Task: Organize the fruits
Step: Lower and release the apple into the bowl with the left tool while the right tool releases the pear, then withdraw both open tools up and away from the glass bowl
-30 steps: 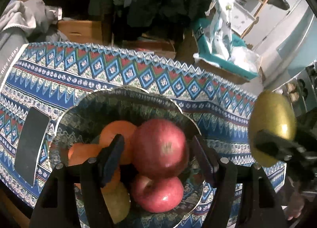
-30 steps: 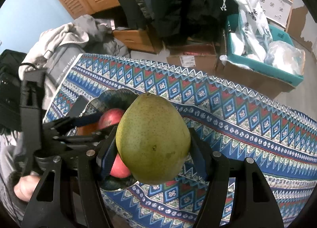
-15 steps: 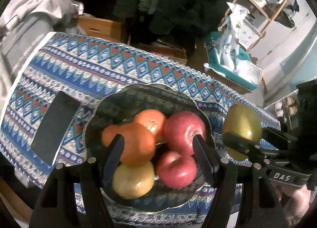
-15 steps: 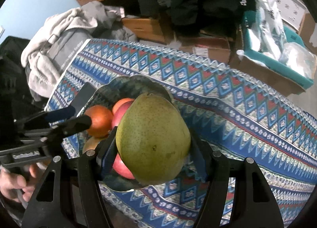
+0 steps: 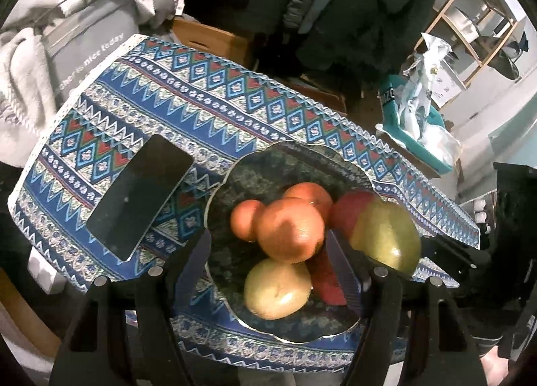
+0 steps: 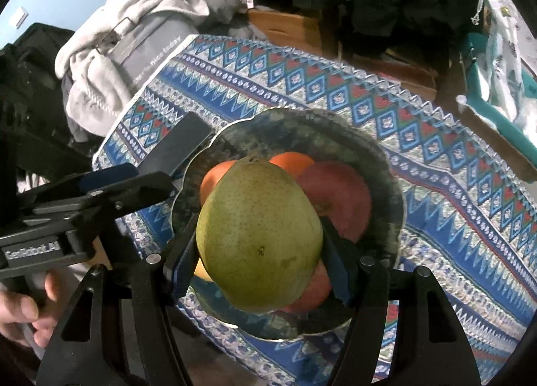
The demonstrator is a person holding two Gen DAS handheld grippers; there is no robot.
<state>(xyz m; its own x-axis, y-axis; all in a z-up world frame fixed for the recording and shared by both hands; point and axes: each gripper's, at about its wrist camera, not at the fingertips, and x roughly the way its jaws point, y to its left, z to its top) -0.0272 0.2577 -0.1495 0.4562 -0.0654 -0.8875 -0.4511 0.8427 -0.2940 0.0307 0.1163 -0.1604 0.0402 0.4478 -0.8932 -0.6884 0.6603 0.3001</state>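
Observation:
A dark patterned bowl point(image 5: 285, 164) on the blue patterned tablecloth holds oranges point(image 5: 292, 230), red apples point(image 5: 349, 208) and a yellow apple point(image 5: 275, 288). My right gripper point(image 6: 258, 251) is shut on a green pear point(image 6: 260, 235) and holds it over the bowl point(image 6: 386, 178); the pear also shows in the left wrist view point(image 5: 386, 235) at the bowl's right side. My left gripper point(image 5: 272, 261) is open and empty above the bowl's near edge; it shows in the right wrist view point(image 6: 110, 181) left of the bowl.
A black phone point(image 5: 137, 198) lies on the cloth left of the bowl. A grey bag with towels point(image 5: 77, 37) stands past the table's left end. Boxes and a teal bin point(image 5: 416, 137) sit on the floor beyond the far edge.
My right gripper carried the pear leftward over the bowl. My left gripper pulled back and up from the fruit, so the bowl looks smaller and further right.

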